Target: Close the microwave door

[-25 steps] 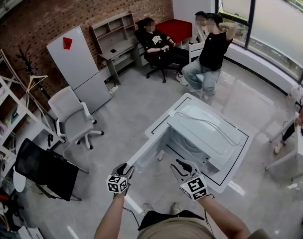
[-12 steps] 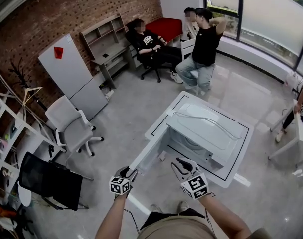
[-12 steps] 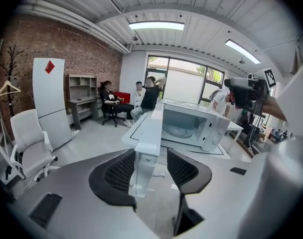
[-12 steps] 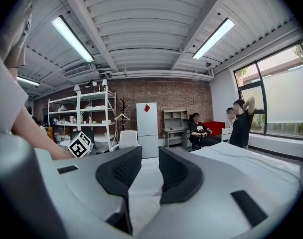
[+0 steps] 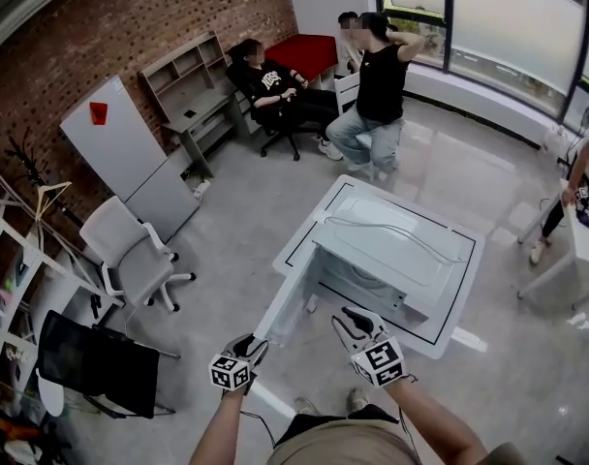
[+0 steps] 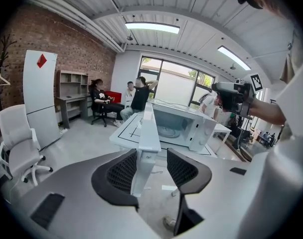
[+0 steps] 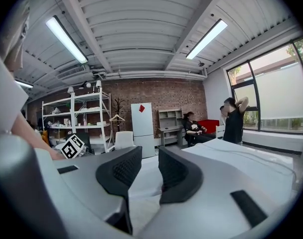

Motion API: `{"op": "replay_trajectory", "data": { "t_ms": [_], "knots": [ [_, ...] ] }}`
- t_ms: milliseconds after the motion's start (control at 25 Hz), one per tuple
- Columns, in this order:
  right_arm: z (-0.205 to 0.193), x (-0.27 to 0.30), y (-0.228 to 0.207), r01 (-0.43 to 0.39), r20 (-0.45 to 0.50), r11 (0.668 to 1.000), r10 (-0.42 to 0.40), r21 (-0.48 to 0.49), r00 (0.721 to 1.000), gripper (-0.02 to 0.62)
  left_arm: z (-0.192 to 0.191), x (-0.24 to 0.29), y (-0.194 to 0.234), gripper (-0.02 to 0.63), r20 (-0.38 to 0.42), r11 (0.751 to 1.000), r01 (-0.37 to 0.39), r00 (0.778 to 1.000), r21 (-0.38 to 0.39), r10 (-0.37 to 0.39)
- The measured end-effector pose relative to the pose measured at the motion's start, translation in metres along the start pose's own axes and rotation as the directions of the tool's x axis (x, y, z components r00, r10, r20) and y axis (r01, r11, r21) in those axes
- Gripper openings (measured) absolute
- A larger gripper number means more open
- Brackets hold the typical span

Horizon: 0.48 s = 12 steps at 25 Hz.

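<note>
White table [image 5: 304,223], microwave [image 5: 391,245], left tongs [image 6: 151,169] spread wide astride the open door [image 6: 147,133] (not pinched), right tongs [image 7: 150,172] parted, empty.

- No legible text, brand or number found.
- Shirt print [image 5: 272,81] on seated person [image 5: 293,105]: too small to read.
- Red sticker [image 5: 99,112] on white cabinet [image 5: 130,158]: no lettering discernible.

Daylight floods in from the tall windows [image 5: 512,27] at the far right, and the glossy floor [image 5: 449,163] near them shines with pale glare. Ceiling light strips [image 6: 151,28] add even brightness, so shadows stay soft. The white top of the microwave [image 5: 391,245] looks almost washed out. Fisheye distortion bends the brick wall [image 5: 130,27], and both gripper views darken to black at their corners.
</note>
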State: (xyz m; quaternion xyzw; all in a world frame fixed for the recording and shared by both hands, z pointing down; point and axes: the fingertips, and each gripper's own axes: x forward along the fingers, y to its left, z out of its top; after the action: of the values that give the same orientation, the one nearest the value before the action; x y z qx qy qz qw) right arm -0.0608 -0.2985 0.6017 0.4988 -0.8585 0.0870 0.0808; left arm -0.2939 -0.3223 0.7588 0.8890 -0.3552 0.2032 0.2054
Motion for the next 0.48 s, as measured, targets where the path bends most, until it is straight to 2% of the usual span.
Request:
{"op": "replay_trajectory", "data": {
  "t_ms": [480],
  "knots": [
    [-0.019, -0.032, -0.013, 0.017, -0.022, 1.0, -0.016, 0.024, 1.0, 0.104, -0.012, 0.013, -0.058, 0.193, -0.011, 0.995, 0.086, 0.996, 0.043, -0.086]
  ]
}}
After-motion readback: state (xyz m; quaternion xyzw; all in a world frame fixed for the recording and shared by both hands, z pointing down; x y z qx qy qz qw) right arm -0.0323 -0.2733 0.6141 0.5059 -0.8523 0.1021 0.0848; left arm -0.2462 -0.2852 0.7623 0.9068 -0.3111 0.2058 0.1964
